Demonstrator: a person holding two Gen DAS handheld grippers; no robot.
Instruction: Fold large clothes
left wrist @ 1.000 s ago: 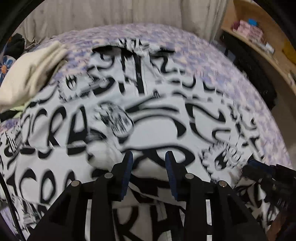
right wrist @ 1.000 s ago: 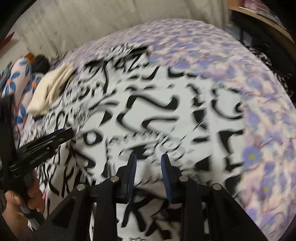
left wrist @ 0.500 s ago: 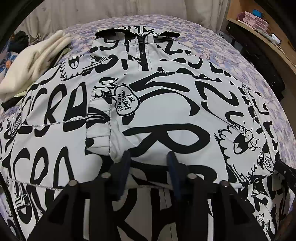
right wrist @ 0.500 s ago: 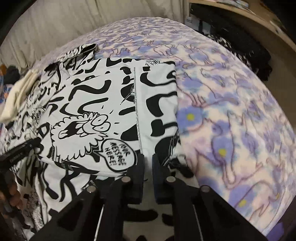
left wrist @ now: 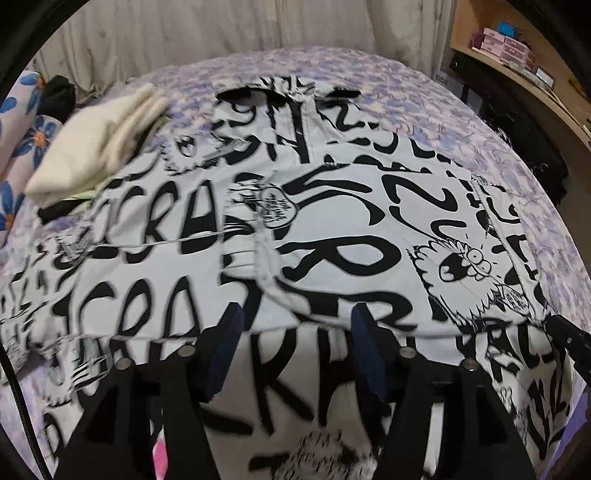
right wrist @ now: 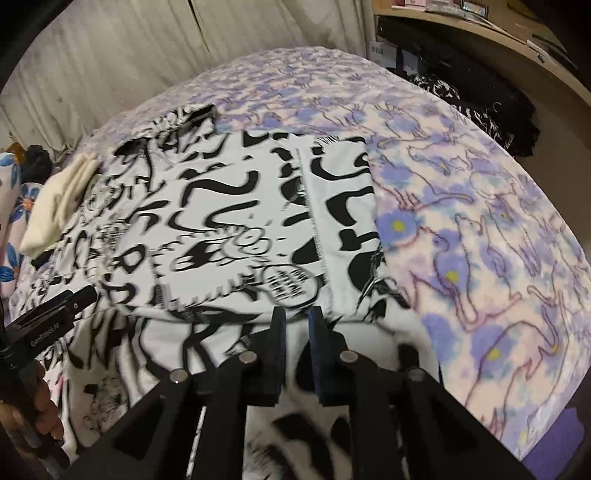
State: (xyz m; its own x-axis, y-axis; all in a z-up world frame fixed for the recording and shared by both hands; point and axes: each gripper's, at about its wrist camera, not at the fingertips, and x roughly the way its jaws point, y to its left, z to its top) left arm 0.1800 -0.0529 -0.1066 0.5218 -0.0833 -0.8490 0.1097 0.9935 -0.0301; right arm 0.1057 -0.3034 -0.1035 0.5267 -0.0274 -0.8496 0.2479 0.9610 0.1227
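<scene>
A large white garment [left wrist: 332, 258] with black graffiti print lies spread on the bed, its near part folded over so a fold edge runs across in front of both grippers. My left gripper [left wrist: 297, 317] hovers at that edge, open and still opening; the cloth lies below its pads, not pinched. Over the same garment [right wrist: 229, 206], my right gripper [right wrist: 297, 314] sits at the fold edge just below a speech-bubble print. Its jaws show only a narrow slit and are starting to open, with no cloth visibly pinched. The left gripper [right wrist: 55, 317], held by a hand [right wrist: 37, 406], appears at the left.
A purple floral blanket [right wrist: 480, 221] covers the bed. A folded cream cloth [left wrist: 99, 140] lies at the garment's far left, beside a blue-flowered pillow [left wrist: 22, 147]. Dark clothes [right wrist: 480, 103] and a wooden shelf [left wrist: 535, 74] stand to the right; a pale curtain [left wrist: 221, 29] hangs behind.
The left jaws have spread much wider and the left gripper has drawn back from the fold. The right jaws closed to a slit and the right gripper slid left along the fold edge.
</scene>
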